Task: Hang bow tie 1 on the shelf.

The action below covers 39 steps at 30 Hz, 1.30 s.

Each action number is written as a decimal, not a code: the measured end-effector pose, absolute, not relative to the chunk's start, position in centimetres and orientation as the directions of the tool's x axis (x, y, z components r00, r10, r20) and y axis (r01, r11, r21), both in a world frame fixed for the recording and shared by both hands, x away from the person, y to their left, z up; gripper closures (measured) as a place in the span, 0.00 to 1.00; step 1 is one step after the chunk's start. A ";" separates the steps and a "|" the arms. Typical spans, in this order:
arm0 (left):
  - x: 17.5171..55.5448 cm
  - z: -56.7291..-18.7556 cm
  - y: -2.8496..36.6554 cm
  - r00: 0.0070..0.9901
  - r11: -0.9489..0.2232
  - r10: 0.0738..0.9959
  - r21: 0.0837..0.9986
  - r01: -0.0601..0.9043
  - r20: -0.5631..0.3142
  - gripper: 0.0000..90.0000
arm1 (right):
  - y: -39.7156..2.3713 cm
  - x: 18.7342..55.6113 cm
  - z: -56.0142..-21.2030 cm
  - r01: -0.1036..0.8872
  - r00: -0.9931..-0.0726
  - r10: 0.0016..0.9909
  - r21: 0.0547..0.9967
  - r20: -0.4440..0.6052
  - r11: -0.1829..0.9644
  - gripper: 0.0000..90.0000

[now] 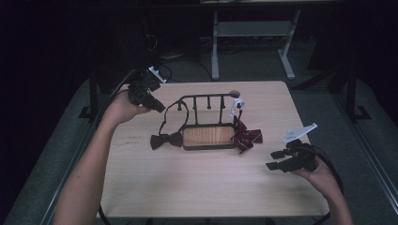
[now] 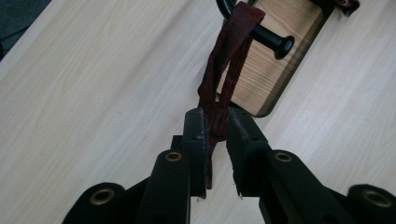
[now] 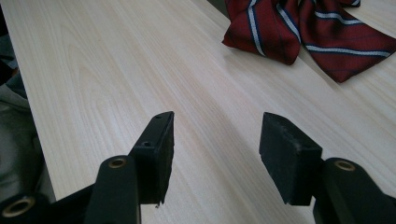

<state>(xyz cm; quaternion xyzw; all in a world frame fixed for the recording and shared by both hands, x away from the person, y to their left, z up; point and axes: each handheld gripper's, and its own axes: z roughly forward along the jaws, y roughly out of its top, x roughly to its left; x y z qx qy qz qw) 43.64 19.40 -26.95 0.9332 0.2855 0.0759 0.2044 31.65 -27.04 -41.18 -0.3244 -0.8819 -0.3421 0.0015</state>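
Observation:
A dark maroon bow tie (image 1: 165, 140) lies on the table by the left end of a black metal rack (image 1: 206, 98) with a wooden base (image 1: 208, 136). Its strap (image 2: 224, 70) loops over a black peg (image 2: 275, 43) of the rack. My left gripper (image 2: 216, 126) is shut on that strap just below the peg; in the high view the left gripper (image 1: 159, 107) is at the rack's upper left. A red striped bow tie (image 1: 246, 136) with a white tag (image 1: 237, 104) hangs off the rack's right end. My right gripper (image 1: 274, 160) hovers open over bare table, short of the striped bow tie (image 3: 308, 32).
The light wooden table (image 1: 211, 187) has open surface in front of the rack and to both sides. A table frame with white legs (image 1: 251, 42) stands on the floor beyond the far edge. Cables trail from both grippers.

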 end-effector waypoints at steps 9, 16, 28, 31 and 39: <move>42.8 -27.5 20.2 0.829 -0.756 0.559 0.425 0.497 0.025 0.80 | -27.0 31.8 -41.2 0.578 -0.785 0.578 0.601 0.224 0.552 0.48; 42.4 -27.6 20.6 0.827 -0.752 0.562 0.430 0.499 0.025 0.77 | -27.2 31.8 -41.3 0.582 -0.781 0.582 0.601 0.225 0.549 0.48; 41.4 -27.8 20.3 0.836 -0.757 0.548 0.438 0.485 0.024 0.75 | -27.2 32.1 -41.6 0.591 -0.776 0.589 0.591 0.228 0.549 0.48; 41.3 -27.8 20.4 0.836 -0.758 0.548 0.437 0.484 0.025 0.75 | -27.2 32.0 -41.6 0.590 -0.775 0.590 0.593 0.227 0.548 0.48; 40.8 -28.4 20.8 0.841 -0.760 0.541 0.439 0.478 0.021 0.71 | -27.5 32.0 -41.6 0.595 -0.769 0.598 0.596 0.226 0.540 0.47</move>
